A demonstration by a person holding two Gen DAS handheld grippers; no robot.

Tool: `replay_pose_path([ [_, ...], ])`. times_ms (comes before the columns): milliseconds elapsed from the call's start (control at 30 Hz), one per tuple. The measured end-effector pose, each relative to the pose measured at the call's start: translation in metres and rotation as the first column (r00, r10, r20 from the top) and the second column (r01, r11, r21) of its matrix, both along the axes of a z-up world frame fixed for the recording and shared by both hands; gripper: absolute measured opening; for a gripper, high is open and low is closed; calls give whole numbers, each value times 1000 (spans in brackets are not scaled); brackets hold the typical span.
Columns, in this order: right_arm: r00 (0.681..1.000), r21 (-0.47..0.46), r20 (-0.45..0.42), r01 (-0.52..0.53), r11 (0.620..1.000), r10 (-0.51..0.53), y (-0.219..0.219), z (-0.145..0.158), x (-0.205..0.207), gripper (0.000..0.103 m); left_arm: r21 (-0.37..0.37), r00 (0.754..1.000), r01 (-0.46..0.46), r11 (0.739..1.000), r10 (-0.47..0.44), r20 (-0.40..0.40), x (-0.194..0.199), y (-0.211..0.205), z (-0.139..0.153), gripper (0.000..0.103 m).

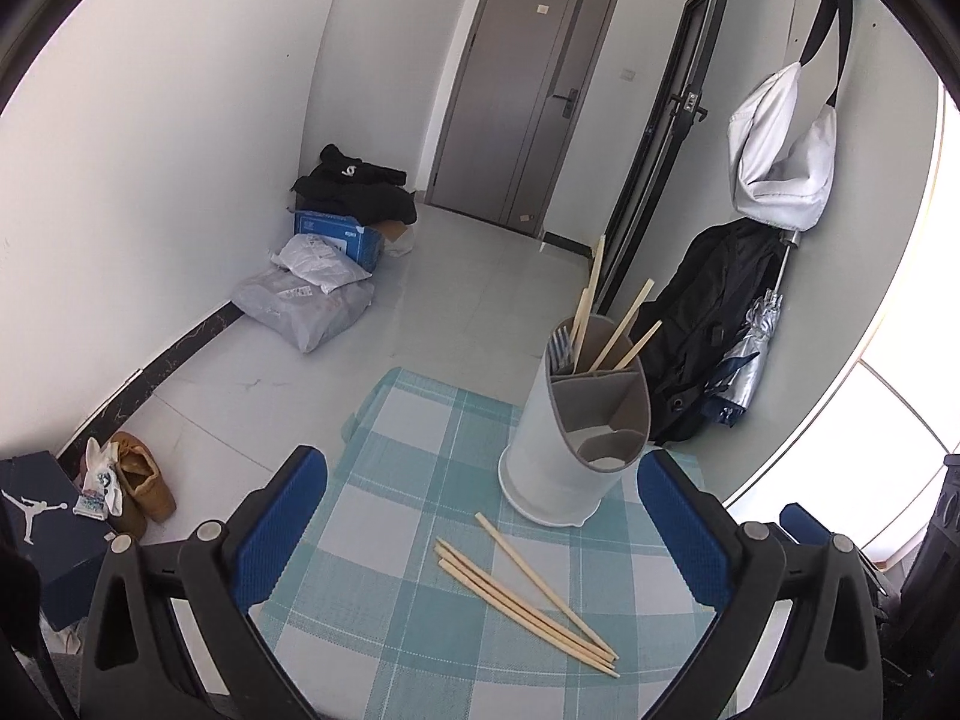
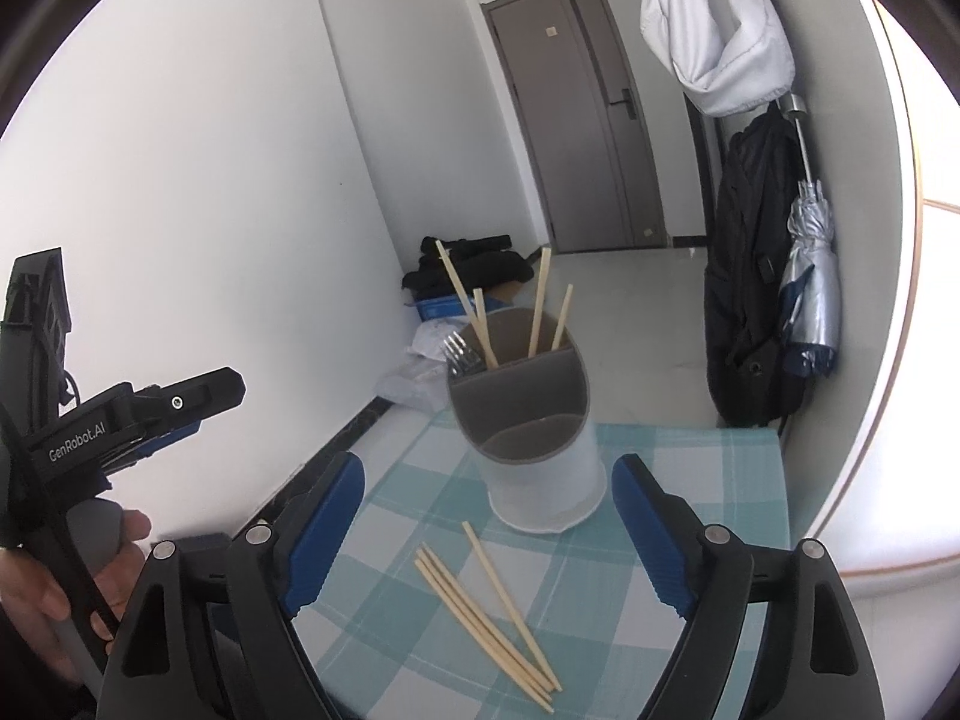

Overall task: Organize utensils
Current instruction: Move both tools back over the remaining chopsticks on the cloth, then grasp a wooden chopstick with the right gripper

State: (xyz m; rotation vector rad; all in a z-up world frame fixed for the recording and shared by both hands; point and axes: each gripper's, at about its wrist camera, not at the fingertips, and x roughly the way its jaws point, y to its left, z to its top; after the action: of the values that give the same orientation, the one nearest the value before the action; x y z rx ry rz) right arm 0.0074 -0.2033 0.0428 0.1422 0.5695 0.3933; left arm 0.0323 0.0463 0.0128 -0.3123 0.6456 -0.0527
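A white utensil holder (image 1: 558, 456) with grey dividers stands on the blue-checked table (image 1: 396, 540). Its back compartment holds several wooden chopsticks (image 1: 624, 324) and forks (image 1: 561, 348). Several loose chopsticks (image 1: 528, 594) lie on the cloth in front of it. My left gripper (image 1: 480, 528) is open and empty, above the loose chopsticks. My right gripper (image 2: 489, 531) is open and empty, with the holder (image 2: 540, 456) just beyond its fingertips and the loose chopsticks (image 2: 486, 606) below. The holder's chopsticks (image 2: 540, 306) and forks (image 2: 459, 351) show there too. The left gripper (image 2: 234, 387) appears at the left, held in a hand.
The table's far edge (image 1: 384, 384) drops to a tiled floor with parcels (image 1: 306, 300) and shoes (image 1: 138, 474). A black backpack (image 1: 708, 324) and silver umbrella (image 2: 810, 276) hang on the wall at the right, close to the table. A grey door (image 1: 528, 96) stands at the back.
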Motion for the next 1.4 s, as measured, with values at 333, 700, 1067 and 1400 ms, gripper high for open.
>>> replay_pose_path([
  [333,995,-31,-101,-6,1000,3,2,-37,7,85,-20,995,-25,999,23,-92,7,9,-40,102],
  [700,969,-144,-246,-45,989,8,26,-87,33,85,-115,984,-60,992,39,-176,20,33,-60,102],
  [1067,936,-239,-350,-112,964,22,55,-128,66,72,-124,971,-90,988,60,-230,28,54,-73,102],
  [1400,894,-323,-439,-251,913,91,81,-155,87,33,-146,961,-122,982,80,-266,32,70,-80,102],
])
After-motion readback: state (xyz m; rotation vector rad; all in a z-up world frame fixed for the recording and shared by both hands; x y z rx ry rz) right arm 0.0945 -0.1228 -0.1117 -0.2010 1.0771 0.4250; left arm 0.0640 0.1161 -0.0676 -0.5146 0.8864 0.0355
